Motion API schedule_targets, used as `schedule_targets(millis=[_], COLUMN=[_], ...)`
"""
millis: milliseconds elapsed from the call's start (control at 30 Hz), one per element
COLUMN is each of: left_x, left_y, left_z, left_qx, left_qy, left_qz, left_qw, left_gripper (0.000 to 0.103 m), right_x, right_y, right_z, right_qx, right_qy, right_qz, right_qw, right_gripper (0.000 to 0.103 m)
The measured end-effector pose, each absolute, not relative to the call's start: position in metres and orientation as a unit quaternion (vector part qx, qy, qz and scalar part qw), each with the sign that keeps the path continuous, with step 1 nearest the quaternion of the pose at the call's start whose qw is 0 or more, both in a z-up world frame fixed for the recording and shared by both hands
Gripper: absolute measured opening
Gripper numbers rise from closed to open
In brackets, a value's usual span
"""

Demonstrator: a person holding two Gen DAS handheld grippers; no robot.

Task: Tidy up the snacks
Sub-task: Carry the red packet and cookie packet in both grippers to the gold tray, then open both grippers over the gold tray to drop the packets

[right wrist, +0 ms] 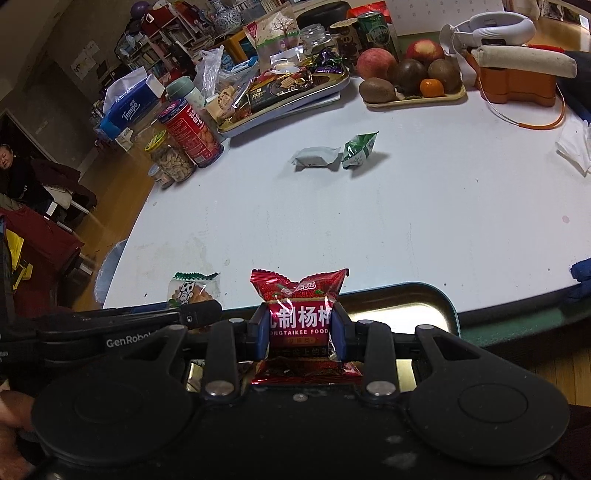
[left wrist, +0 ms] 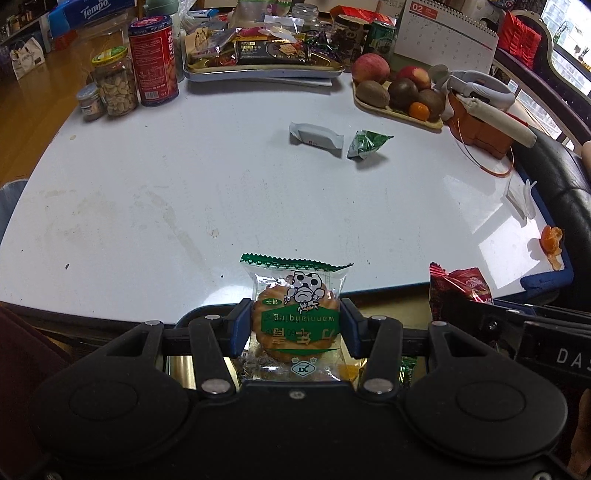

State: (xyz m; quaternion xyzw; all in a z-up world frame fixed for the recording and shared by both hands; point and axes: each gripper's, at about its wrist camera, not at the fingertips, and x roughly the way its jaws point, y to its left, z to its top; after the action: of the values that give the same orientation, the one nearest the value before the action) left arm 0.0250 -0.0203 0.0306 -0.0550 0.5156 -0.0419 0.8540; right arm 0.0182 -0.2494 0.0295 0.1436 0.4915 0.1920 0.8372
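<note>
- The white table (left wrist: 184,177) was worn and stained near its front edge, with a wooden floor (right wrist: 110,206) beside it and crowded shelves (right wrist: 155,48) at the far wall.
- A person (right wrist: 11,166) sat at the left border of the right wrist view.
- The left gripper (left wrist: 297,325) pressed its blue pads on a clear cookie packet (left wrist: 295,306) with a cartoon cow and the upside-down word "wannianqing".
- The right gripper (right wrist: 301,330) was closed on a red snack packet (right wrist: 300,306) printed "ONGTAIKEE FOOD" under Chinese characters.
- Both packets hung above a metal tray (right wrist: 424,306) at the near table edge.
- On the middle of the table lay a grey wrapped snack (left wrist: 316,138) and, just beside it, a green packet (left wrist: 365,144).
- At the far side stood a snack tray (left wrist: 258,70), a red can (left wrist: 153,62), a jar of nuts (left wrist: 114,85) and a fruit tray (left wrist: 402,110).
- A blue tissue pack (right wrist: 129,107) read "Tempo"; a desk calendar (left wrist: 443,33) showed "02".
- The neighbouring gripper bore "GenRobo".
</note>
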Motion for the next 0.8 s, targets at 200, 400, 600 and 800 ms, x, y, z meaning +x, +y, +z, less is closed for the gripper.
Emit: schedule_targets(millis=[200,400,600,800], left_x=[0.016,0.013,0.011,0.012], left_y=[-0.026,-0.03,-0.032,-0.036], left_z=[0.021,0.021,0.02,0.015], left_qx=[-0.048,-0.044,-0.043,-0.036], left_qy=[0.528,0.531,0.534,0.556], left_qz=[-0.047,-0.052,-0.057,-0.065], left_qw=[0.846,0.845,0.842,0.828], left_gripper=[0.055,0.055,0.055,0.055], right_x=[0.01,0.005,0.0,-0.003], right_y=[-0.25,-0.25,-0.25,-0.25], right_z=[0.025,0.023,0.02,0.017], right_qx=[0.135,0.128,0.121,0.107], right_qy=[0.501,0.509,0.517,0.528], right_qz=[0.189,0.184,0.179,0.17], right_qw=[0.834,0.831,0.828,0.825], right_gripper=[0.036,0.036,0.036,0.038])
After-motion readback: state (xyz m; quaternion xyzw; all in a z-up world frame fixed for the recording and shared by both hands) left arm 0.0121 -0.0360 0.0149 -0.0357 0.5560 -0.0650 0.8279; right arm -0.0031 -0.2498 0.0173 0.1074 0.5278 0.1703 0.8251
